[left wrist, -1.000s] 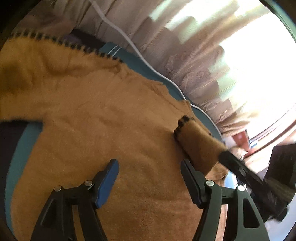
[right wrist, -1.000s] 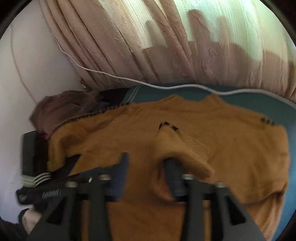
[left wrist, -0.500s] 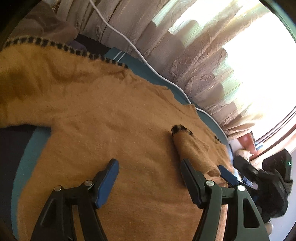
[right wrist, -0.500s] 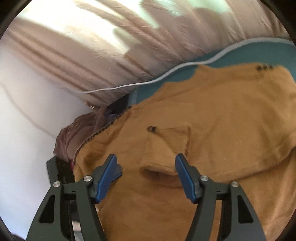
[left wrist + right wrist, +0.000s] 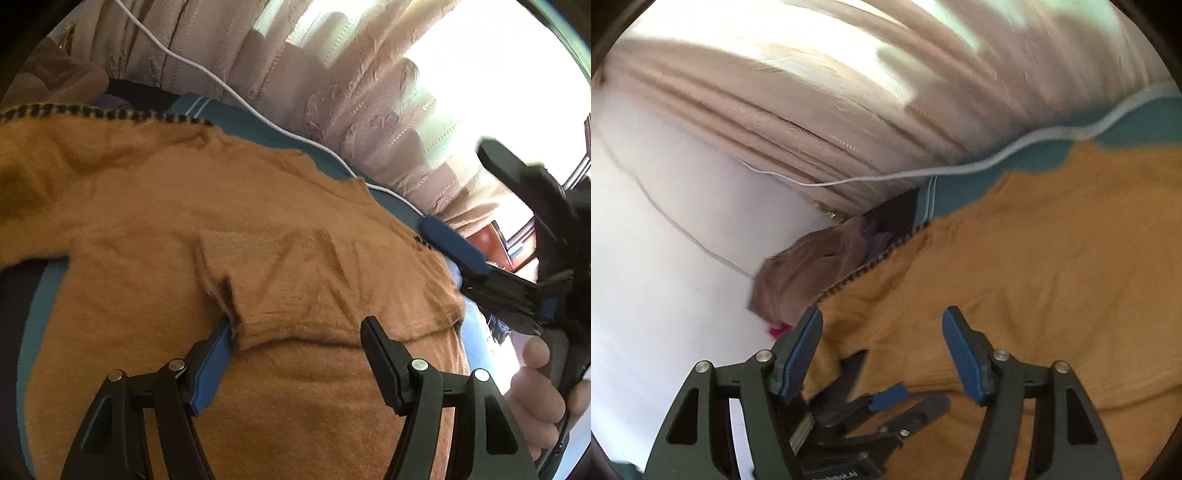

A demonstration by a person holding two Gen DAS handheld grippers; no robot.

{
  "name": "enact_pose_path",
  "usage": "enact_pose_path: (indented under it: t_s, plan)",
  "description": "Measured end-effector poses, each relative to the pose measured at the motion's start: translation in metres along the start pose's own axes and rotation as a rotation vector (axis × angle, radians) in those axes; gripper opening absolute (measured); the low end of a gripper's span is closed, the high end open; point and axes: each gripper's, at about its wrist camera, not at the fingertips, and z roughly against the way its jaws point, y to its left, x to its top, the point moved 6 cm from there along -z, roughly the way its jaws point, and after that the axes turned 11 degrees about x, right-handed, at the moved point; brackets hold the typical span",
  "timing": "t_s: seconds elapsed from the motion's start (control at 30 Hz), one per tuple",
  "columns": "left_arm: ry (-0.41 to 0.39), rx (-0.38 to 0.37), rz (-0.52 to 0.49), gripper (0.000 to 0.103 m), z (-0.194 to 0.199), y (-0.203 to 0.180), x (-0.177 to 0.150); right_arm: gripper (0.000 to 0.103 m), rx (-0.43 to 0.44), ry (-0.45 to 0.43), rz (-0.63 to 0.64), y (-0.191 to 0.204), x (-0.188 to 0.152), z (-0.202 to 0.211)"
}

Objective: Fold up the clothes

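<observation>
Left wrist view:
- One mustard-brown sweater (image 5: 155, 229), spread flat on one teal bed cover (image 5: 240, 118); a dark-and-light stitched hem runs along its far left edge.
- One sleeve (image 5: 314, 280) folded across the sweater body, lying flat, its edge just ahead of the fingertips.
- Left gripper (image 5: 299, 332) low over the sweater body, fingers spread wide, nothing between them; two fingers counted, the blue-padded left one touching the near corner of the folded sleeve.
- Right gripper (image 5: 491, 218) at the right edge, raised off the cloth, two fingers counted, spread apart and empty; one blue pad faces the camera.
- One bare hand (image 5: 543, 387) wrapped round the right gripper's handle.
- One white cable (image 5: 229, 88) along the far side of the bed cover, below one pleated beige curtain (image 5: 332, 85).

Right wrist view (motion-blurred):
- Right gripper (image 5: 882, 332) released, two blue-padded fingers wide apart, holding nothing, above the sweater (image 5: 1052, 258).
- Left gripper (image 5: 886, 402) visible below, between those fingers, resting against the cloth.
- One brownish bundle of fabric (image 5: 809, 273) just beyond the sweater hem, beside a white wall (image 5: 665, 258).
- One cable (image 5: 960, 171) crossing along the curtain (image 5: 831, 92) base; teal cover (image 5: 960, 192) exposed beyond the sweater.
</observation>
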Motion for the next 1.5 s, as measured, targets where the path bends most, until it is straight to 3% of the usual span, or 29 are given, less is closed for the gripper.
enact_pose_path:
  t_s: [0.13, 0.23, 0.37, 0.43, 0.5, 0.6, 0.8, 0.93, 1.07, 1.27, 1.43, 1.5]
  plan:
    - [0.017, -0.056, 0.069, 0.070, -0.003, 0.010, 0.004, 0.071, -0.248, -0.049, 0.096, -0.012, -0.017, 0.033]
    - [0.014, -0.086, 0.114, 0.070, -0.005, 0.015, 0.007, 0.071, -0.412, -0.096, 0.100, -0.036, -0.035, 0.065]
    - [0.022, -0.079, 0.121, 0.070, -0.007, 0.013, 0.010, 0.071, -0.571, -0.194, 0.089, -0.060, -0.055, 0.105]
    - [0.058, -0.057, 0.099, 0.061, -0.011, 0.007, 0.013, 0.071, -0.604, -0.231, 0.080, -0.065, -0.060, 0.125]
    - [0.100, -0.036, 0.083, 0.024, -0.015, 0.002, 0.015, 0.071, -0.617, -0.256, 0.075, -0.067, -0.064, 0.146]
    - [0.106, -0.030, 0.094, 0.009, -0.016, -0.001, 0.024, 0.071, -0.668, -0.282, 0.085, -0.069, -0.067, 0.165]
    - [-0.012, -0.030, 0.089, 0.008, 0.000, -0.008, 0.058, 0.071, -0.798, -0.275, 0.056, -0.093, -0.073, 0.199]
    - [-0.107, 0.008, 0.067, 0.008, 0.020, -0.003, 0.078, 0.071, -0.876, -0.245, 0.023, -0.109, -0.078, 0.217]
    - [-0.083, 0.065, 0.025, 0.008, 0.008, 0.005, 0.067, 0.071, -0.939, -0.226, 0.043, -0.112, -0.057, 0.218]
    - [-0.040, 0.143, 0.013, 0.008, -0.019, 0.024, 0.054, 0.071, -0.993, -0.113, 0.157, -0.118, -0.015, 0.173]
    - [-0.039, 0.162, -0.016, 0.010, -0.027, 0.032, 0.053, 0.072, -0.981, 0.015, 0.168, -0.144, -0.028, 0.139]
    - [-0.039, 0.166, -0.027, 0.011, -0.030, 0.034, 0.052, 0.078, -0.963, 0.001, 0.170, -0.142, -0.028, 0.142]
